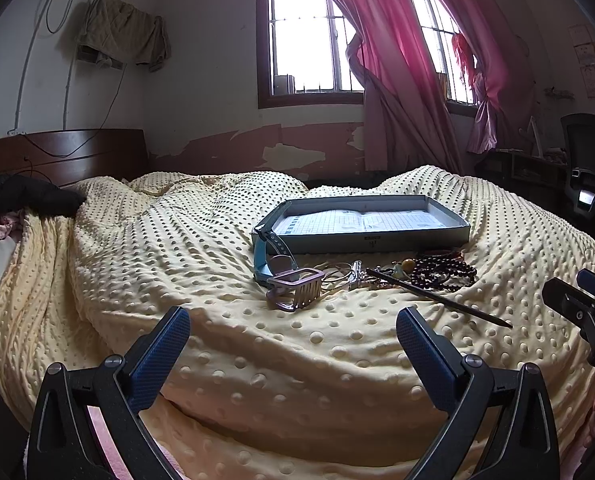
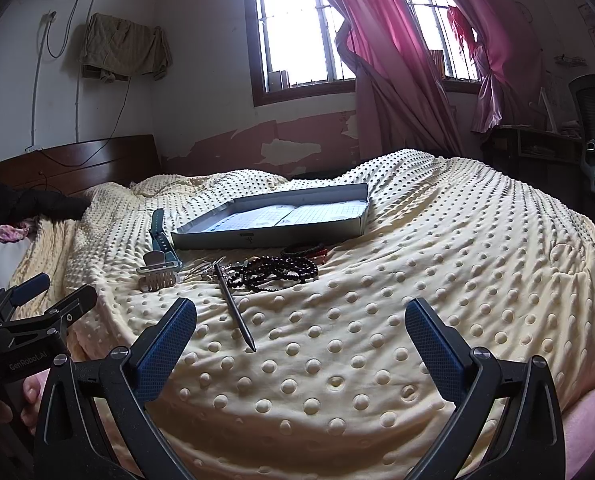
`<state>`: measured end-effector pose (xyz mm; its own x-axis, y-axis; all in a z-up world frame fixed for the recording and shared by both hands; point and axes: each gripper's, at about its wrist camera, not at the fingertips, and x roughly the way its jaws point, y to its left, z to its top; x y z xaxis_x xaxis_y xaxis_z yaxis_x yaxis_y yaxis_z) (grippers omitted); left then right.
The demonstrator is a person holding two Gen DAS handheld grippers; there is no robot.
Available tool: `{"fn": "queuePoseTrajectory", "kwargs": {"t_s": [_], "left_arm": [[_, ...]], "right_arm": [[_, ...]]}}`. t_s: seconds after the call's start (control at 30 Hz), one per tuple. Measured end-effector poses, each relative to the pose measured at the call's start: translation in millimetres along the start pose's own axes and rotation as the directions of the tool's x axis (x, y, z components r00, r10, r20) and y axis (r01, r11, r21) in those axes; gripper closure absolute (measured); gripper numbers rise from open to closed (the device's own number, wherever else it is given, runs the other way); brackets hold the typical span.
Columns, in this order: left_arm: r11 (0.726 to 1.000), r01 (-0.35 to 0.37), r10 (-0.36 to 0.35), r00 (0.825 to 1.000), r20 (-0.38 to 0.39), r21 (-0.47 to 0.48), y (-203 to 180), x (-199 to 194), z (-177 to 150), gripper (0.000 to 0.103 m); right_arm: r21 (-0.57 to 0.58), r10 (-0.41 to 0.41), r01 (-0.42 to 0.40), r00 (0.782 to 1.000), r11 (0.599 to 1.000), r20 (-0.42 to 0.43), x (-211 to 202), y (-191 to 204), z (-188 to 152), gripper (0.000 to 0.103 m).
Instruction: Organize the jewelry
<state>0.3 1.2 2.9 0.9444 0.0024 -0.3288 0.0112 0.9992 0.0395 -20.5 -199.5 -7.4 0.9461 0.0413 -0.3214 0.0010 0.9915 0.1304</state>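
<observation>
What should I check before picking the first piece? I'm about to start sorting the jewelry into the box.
1. Left gripper open and empty: ok.
2. Right gripper open and empty: ok.
3. Box open, facing up: ok.
4. Box has room: ok, only a printed sheet shows inside.
5. Hair stick lying free on the blanket, nearest the right gripper: ok.
6. Beads separate from the pieces beside them: cannot tell, they lie bunched together.
</observation>
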Motion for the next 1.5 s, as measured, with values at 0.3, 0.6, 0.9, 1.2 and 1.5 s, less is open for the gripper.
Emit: {"fn": "queuePoseTrajectory", "kwargs": {"t_s": [0.3, 0.6, 0.9, 1.2, 1.5], "left_arm": [[1.000, -0.002, 0.002, 1.000, 0.002, 0.004, 0.2, 0.0, -0.7, 0.000], [1.000, -0.002, 0.002, 1.000, 0.002, 0.006, -0.1, 0.0, -0.8, 0.000], [1.000, -0.003, 0.003, 1.000, 0.003, 0.008, 0.1, 0.0, -0.8, 0.000], [1.000, -0.004, 0.004, 1.000, 0.003, 0.009, -0.6, -0.1, -0.9, 0.000], [1.000, -0.004, 0.004, 1.000, 0.004, 0.011, -0.7, -0.2, -1.3, 0.000]], "right_arm": [[0.000, 0.000, 0.000, 1.000, 1.000, -0.001, 0.0, -0.3, 0.0, 0.001], [0.001, 0.001, -0.001, 1.000, 1.000, -0.001, -1.0, -0.6, 0.5, 0.001], [0.002, 0.001, -0.001, 1.000, 1.000, -0.001, -1.1, -0.8, 0.8, 0.001], [0.002, 0.000, 0.000, 1.000, 1.000, 0.002, -2.2, -1.7, 1.1, 0.001], [0.002, 0.001, -0.001, 1.000, 1.000, 0.001, -2.4, -1.9, 2.7, 0.001]]}}
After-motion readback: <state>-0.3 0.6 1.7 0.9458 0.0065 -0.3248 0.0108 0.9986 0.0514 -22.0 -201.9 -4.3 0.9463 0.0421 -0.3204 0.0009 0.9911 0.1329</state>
